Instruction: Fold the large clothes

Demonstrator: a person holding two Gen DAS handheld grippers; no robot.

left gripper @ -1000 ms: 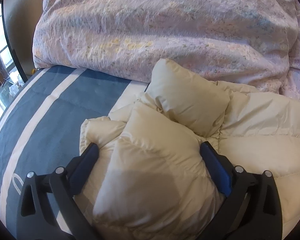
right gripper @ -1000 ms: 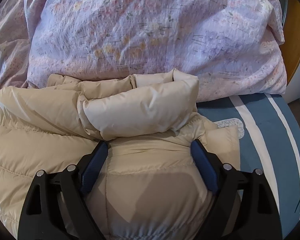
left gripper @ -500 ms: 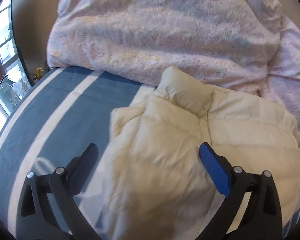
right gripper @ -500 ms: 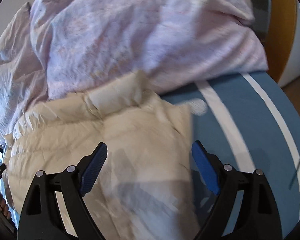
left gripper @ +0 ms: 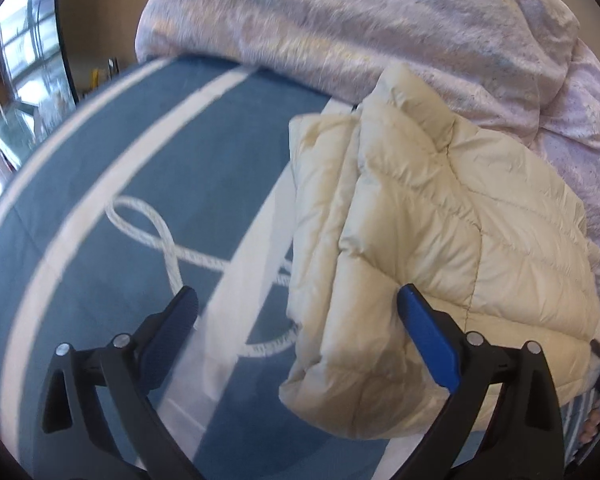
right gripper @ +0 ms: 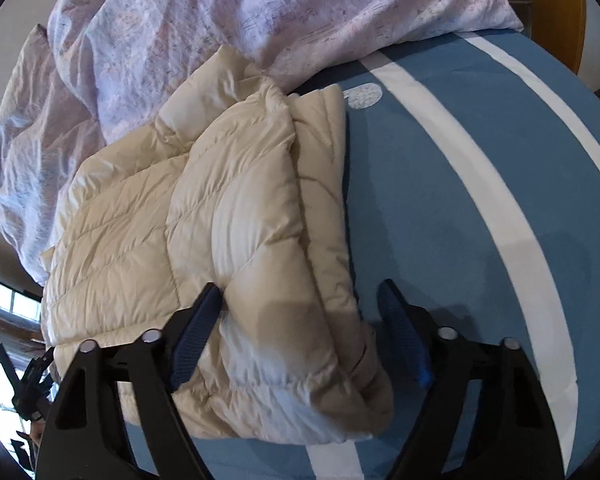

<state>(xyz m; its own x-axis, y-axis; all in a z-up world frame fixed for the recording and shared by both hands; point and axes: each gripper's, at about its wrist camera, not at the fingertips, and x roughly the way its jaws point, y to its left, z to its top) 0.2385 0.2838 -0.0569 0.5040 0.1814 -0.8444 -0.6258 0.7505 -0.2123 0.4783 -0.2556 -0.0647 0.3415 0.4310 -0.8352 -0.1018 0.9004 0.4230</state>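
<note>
A cream quilted puffer jacket [left gripper: 420,224] lies folded into a thick stack on the blue bedspread. It also shows in the right wrist view [right gripper: 228,216]. My left gripper [left gripper: 296,320] is open and empty; it hangs over the jacket's left edge and the bedspread. My right gripper [right gripper: 300,312] is open and empty over the jacket's near right corner. Neither gripper holds any fabric.
A crumpled lilac floral duvet [left gripper: 360,28] is heaped behind the jacket, also in the right wrist view [right gripper: 260,12]. The blue bedspread with white stripes [left gripper: 120,208] [right gripper: 480,184] spreads to both sides. A window [left gripper: 16,60] is at far left.
Both grippers have pulled back and up off the jacket and swung outward. The jacket, which filled the jaws a second ago, now lies folded below them.
</note>
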